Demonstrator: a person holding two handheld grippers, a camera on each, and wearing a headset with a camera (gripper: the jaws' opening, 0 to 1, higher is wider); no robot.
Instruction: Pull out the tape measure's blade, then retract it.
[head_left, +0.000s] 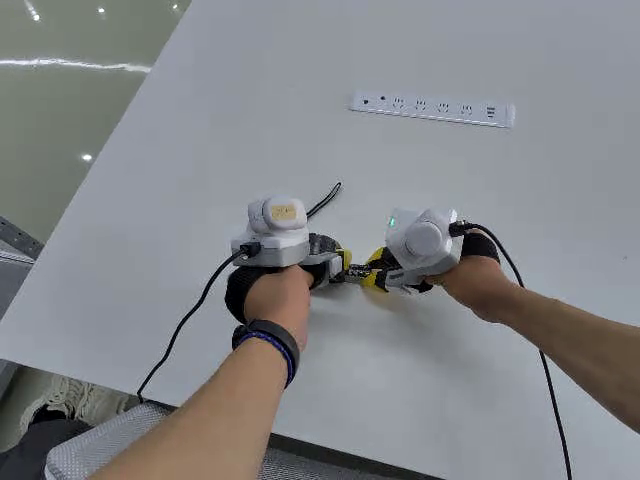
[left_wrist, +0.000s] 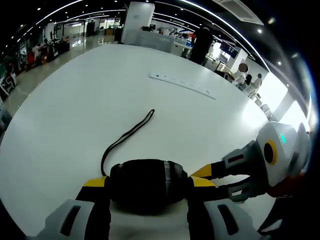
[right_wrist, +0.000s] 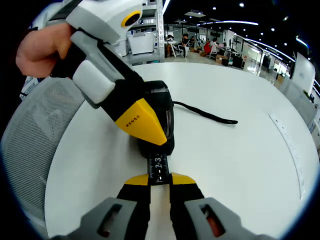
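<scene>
Your left gripper (left_wrist: 148, 184) is clamped across the black, rounded tape measure case (right_wrist: 164, 100), its yellow-tipped jaws closed on the two flat sides, at the bottom centre of the left gripper view. Your right gripper (right_wrist: 159, 179) is pinched nearly shut on the short length of yellow printed blade (right_wrist: 158, 162) that sticks out of the case, low in the right gripper view.

The case looks hard and compact, probably with some weight, so the side grip should hold it. The blade is likely thin, springy and slick. Take it by the flat faces close to the tip, pull straight, and expect it to tug back.

The thin black wrist strap (right_wrist: 207, 115) trails right across the white table (head_left: 250, 100).
</scene>
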